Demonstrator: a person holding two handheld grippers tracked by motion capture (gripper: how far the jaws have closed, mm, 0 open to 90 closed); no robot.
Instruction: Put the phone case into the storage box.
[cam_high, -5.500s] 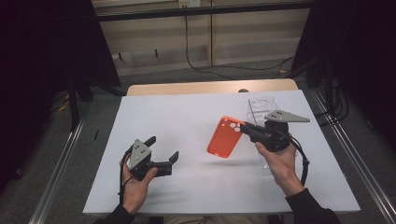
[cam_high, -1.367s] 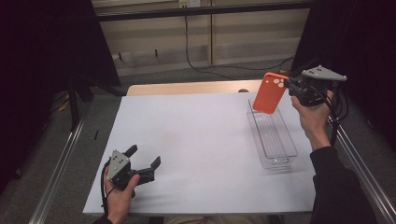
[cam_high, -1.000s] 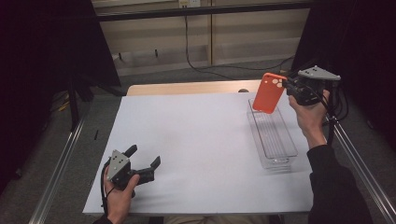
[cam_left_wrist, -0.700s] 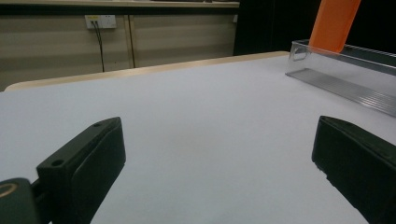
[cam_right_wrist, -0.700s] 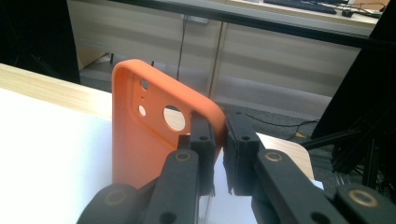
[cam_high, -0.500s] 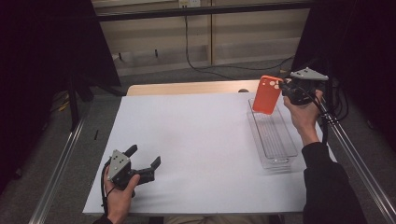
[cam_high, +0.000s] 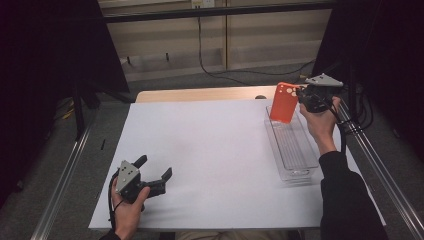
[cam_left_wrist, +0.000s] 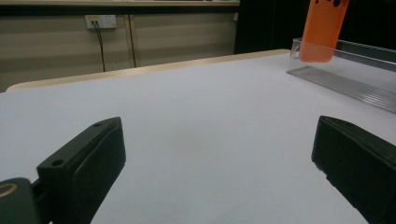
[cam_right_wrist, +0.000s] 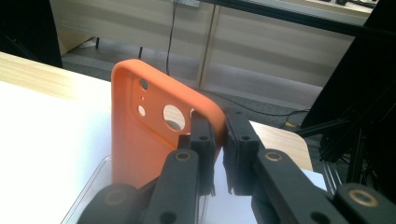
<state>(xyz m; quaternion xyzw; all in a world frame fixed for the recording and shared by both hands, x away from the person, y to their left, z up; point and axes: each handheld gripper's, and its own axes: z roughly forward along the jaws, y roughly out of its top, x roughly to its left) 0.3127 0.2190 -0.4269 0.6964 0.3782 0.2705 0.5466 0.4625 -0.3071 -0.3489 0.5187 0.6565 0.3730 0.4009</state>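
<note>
An orange phone case (cam_high: 283, 103) hangs upright over the far end of a clear plastic tray (cam_high: 295, 176), its lower edge dipping toward the tray's rim. My right gripper (cam_high: 300, 95) is shut on the case's upper right edge, with the camera holes beside the pads. In the right gripper view both jaws pinch the rim of the case (cam_right_wrist: 140, 135), with the right gripper (cam_right_wrist: 217, 135) above the tray's end. My left gripper (cam_high: 156, 166) rests open on the white sheet at the near left, nothing between its jaws. From the left gripper (cam_left_wrist: 215, 154) view the case (cam_left_wrist: 323, 30) and the tray (cam_left_wrist: 341, 79) show far right.
A white sheet (cam_high: 215, 145) covers the table, with a wooden edge (cam_high: 200, 94) at the far side. Metal rails (cam_high: 62, 185) run along both sides. A wall with cables lies beyond the table. The tray runs lengthwise along the right side.
The right hand has sunk and drifted slightly left, bringing the case down toward the tray's far end. The left gripper has stayed in place.
</note>
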